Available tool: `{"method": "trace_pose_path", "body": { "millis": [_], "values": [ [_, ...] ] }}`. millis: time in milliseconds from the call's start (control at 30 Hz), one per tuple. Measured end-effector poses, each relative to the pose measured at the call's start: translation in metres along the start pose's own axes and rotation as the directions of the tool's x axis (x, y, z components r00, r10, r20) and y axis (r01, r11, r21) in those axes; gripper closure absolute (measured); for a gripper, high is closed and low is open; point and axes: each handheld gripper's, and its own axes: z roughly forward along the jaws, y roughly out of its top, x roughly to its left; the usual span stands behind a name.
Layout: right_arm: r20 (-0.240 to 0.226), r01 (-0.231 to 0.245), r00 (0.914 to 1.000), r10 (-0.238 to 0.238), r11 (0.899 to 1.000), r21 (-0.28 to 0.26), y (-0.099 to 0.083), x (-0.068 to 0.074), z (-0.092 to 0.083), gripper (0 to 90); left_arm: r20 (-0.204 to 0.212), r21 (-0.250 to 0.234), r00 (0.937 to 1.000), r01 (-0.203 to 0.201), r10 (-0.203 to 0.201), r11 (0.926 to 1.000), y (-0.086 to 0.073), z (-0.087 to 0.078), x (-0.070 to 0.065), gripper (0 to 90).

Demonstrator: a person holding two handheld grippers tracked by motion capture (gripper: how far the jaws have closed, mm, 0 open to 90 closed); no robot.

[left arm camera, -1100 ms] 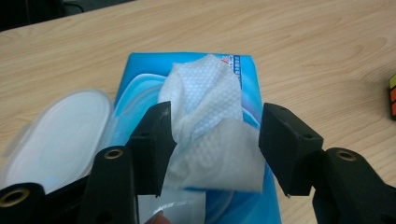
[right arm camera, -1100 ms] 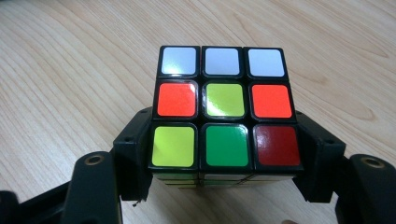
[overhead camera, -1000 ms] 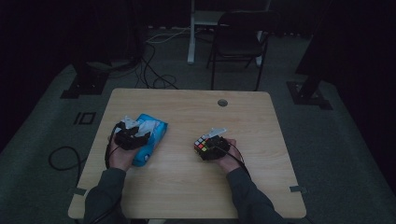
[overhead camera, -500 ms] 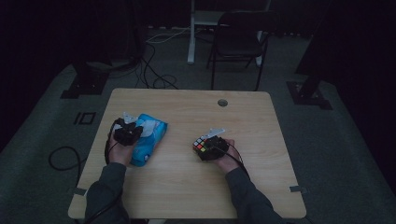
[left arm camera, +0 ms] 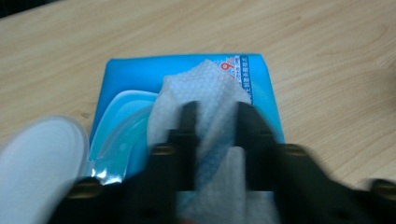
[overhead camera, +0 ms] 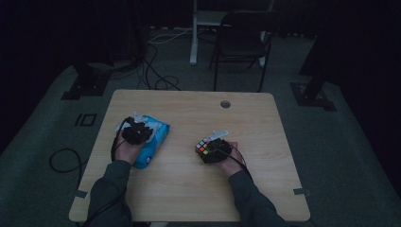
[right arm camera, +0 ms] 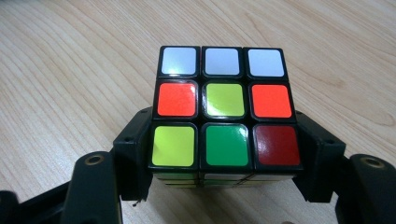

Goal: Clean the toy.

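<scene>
Gripping, left gripper: jaws, just closing, pinch white textured wipe above blue plastic wipes pack, left on light wooden table.
Right gripper: clamps multicoloured puzzle cube, table's right.

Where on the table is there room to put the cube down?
The table is bare along its far edge around the hole, in the middle strip between the wipes pack and the cube, and on the whole right side. It is crowded at the left, where the pack and the left tongs sit.
</scene>
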Motion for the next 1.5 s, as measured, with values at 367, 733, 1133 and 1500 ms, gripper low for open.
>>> {"method": "trace_pose_path", "body": {
  "millis": [367, 733, 1133, 1500],
  "values": [
    [-0.006, -0.014, 0.9999, 0.014, 1.0, -0.005, -0.002, -0.001, 0.0, 33.9, 0.079, -0.066, 0.9944, -0.064, 0.07, 0.9957, 0.011, -0.021, -0.018, 90.0],
    [-0.007, -0.014, 0.9999, 0.014, 1.0, -0.004, -0.002, 0.0, 0.0, 33.9, 0.166, -0.103, 0.9838, -0.051, 0.068, 0.9934, 0.013, -0.022, -0.031, 80.5],
    [-0.012, -0.015, 0.9998, 0.015, 1.0, -0.006, -0.003, -0.001, 0.0, 33.8, 0.095, -0.146, 0.995, -0.016, 0.03, 0.9891, 0.006, -0.05, -0.005, 64.4],
    [-0.015, -0.018, 0.9997, 0.017, 1.0, -0.008, -0.004, -0.001, 0.0, 33.9, 0.089, -0.044, 0.9951, -0.038, 0.042, 0.9983, -0.018, -0.029, -0.003, 45.6]
  ]
}}
